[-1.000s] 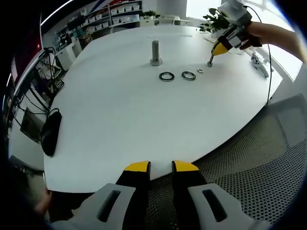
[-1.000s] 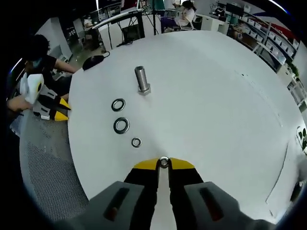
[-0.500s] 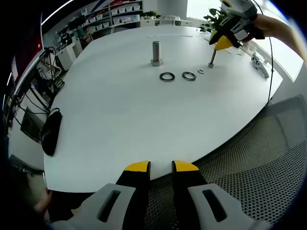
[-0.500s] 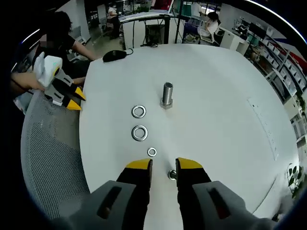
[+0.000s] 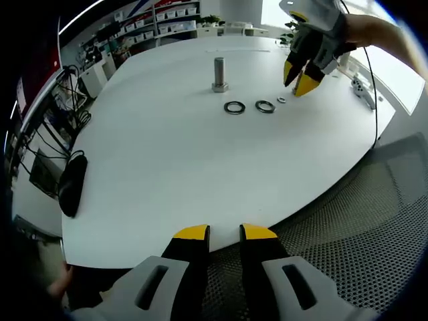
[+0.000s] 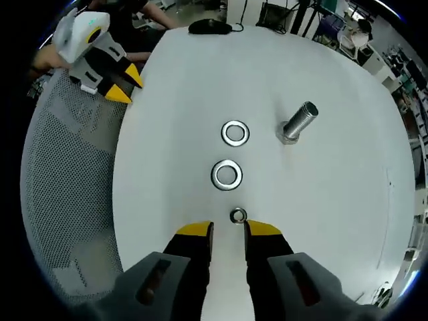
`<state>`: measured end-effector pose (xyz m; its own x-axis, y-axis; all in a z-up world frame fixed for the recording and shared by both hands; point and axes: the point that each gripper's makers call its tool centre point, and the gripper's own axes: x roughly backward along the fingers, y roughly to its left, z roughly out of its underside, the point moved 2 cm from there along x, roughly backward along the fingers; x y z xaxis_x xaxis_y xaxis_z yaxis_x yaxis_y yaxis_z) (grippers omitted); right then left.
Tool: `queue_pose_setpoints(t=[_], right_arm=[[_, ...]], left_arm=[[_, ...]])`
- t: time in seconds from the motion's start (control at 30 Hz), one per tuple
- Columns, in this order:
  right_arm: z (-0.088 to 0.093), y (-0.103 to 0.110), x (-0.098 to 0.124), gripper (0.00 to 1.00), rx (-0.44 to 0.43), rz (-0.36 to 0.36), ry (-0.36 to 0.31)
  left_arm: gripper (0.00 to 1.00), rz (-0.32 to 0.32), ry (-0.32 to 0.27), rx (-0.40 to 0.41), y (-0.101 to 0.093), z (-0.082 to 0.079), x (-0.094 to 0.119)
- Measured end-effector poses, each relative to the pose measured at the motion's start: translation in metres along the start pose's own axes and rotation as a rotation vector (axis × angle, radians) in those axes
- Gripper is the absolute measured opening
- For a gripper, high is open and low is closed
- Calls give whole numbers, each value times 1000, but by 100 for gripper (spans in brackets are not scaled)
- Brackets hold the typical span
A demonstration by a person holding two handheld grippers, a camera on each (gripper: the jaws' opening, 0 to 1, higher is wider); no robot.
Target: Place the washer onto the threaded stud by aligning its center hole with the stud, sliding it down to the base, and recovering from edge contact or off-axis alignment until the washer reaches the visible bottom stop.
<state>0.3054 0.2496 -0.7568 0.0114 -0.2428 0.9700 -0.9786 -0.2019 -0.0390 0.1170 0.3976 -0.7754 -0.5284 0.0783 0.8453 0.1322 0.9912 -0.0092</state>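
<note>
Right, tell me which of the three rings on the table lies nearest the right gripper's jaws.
The smallest ring, lying just beyond the tips of the right gripper. The middle ring and the far ring are both larger and lie farther out in the row.

On the table [image 6: 321,200], three washers [image 6: 227,174] lie in a row beside the upright stud [image 6: 298,123].

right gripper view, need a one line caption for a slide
Open right gripper hovers above small metal washer, in line with two larger steel washers and threaded steel stud on white round table.
</note>
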Motion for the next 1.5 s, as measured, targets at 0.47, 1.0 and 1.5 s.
queue_pose_setpoints(t=[0.47, 1.0, 1.5], right_arm=[[5, -12, -22, 22, 16, 11, 96], [4, -8, -25, 19, 44, -27, 91], [3, -3, -25, 16, 90, 68, 117]], left_arm=[[16, -1, -2, 1, 0, 0, 0], [16, -1, -2, 1, 0, 0, 1], [15, 2, -1, -5, 0, 0, 1]])
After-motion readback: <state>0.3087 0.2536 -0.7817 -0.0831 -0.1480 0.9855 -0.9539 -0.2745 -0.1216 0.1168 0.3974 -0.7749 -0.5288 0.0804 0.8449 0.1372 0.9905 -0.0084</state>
